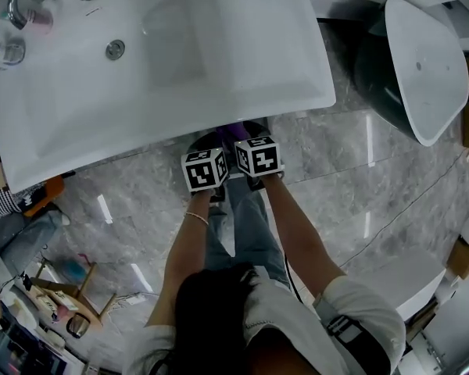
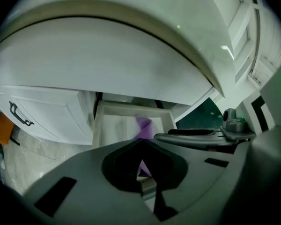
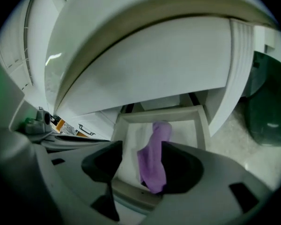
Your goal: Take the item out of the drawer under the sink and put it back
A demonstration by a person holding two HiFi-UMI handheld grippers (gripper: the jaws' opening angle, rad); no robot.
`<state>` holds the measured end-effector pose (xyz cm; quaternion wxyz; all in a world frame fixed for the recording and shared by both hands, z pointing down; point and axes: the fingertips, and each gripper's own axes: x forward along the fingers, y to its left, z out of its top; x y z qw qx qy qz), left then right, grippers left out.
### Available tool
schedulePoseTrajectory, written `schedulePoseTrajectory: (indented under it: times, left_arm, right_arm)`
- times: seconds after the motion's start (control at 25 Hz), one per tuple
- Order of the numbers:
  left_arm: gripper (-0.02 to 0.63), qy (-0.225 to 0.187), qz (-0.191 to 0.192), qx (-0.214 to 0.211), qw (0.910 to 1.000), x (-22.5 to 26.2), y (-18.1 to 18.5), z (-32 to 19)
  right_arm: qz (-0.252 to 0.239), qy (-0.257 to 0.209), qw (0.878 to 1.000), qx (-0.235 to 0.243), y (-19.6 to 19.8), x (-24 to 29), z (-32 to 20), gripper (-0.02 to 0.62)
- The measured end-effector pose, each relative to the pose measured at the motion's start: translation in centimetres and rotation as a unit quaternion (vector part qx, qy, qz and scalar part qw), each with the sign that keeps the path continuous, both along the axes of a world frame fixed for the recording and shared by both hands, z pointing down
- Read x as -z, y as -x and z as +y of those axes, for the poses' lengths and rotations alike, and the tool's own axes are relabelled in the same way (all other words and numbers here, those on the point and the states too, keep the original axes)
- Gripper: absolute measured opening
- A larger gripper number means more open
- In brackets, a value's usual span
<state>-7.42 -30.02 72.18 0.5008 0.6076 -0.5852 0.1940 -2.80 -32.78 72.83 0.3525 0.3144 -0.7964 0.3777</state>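
We see the purple cloth (image 3: 153, 146) lying in the open drawer (image 3: 202, 125), its near end at the front wall. Our right gripper (image 3: 141, 165) stands released, jaws wide on either side of the cloth without pressing it. Our left gripper (image 2: 140, 143) is clenched, tips meeting, just beside it. Above both hangs the white sink (image 1: 219, 69).

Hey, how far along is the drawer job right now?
Done: the drawer stands open. In hand: the right tongs are open around the purple cloth, which lies in the drawer, ungripped. Left: can't tell whether it has been out yet; if not, lift it out and put it back.
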Motion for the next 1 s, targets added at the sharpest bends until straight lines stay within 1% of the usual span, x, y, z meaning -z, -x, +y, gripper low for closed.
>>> schedulePoseTrajectory:
  times: [0.12,0.28,0.48,0.6,0.76,0.92,1.0]
  left_arm:
    - [0.003,0.016,-0.003,0.001,0.9999,-1.8,-0.2,0.0]
    - [0.003,0.04,-0.001,0.017,0.9991,-4.4,-0.1,0.1]
    - [0.003,0.051,0.003,0.024,0.9984,-6.0,0.1,-0.2]
    - [0.003,0.064,0.005,0.03,0.9975,-7.0,0.4,-0.1]
    - [0.003,0.08,0.01,0.039,0.996,-8.8,0.5,0.5]
    - [0.003,0.084,0.012,0.038,0.9957,-9.5,0.7,0.7]
    - [0.003,0.082,0.015,0.04,0.9957,-9.6,0.7,0.6]
  right_arm:
    - [0.007,0.016,1.0,0.005,0.1,-2.0,0.0,0.258]
    - [0.015,0.03,0.999,0.006,0.0,-4.2,-0.4,0.259]
    - [0.025,0.041,0.999,0.017,-0.1,-6.3,-0.8,0.261]
    - [0.031,0.047,0.998,0.028,0.1,-7.4,-0.8,0.261]
    - [0.054,0.061,0.996,0.028,0.0,-9.6,-0.6,0.261]
    - [0.075,0.055,0.995,0.025,-0.3,-10.6,-0.7,0.259]
    - [0.084,0.048,0.995,0.024,-0.4,-10.7,-0.7,0.239]
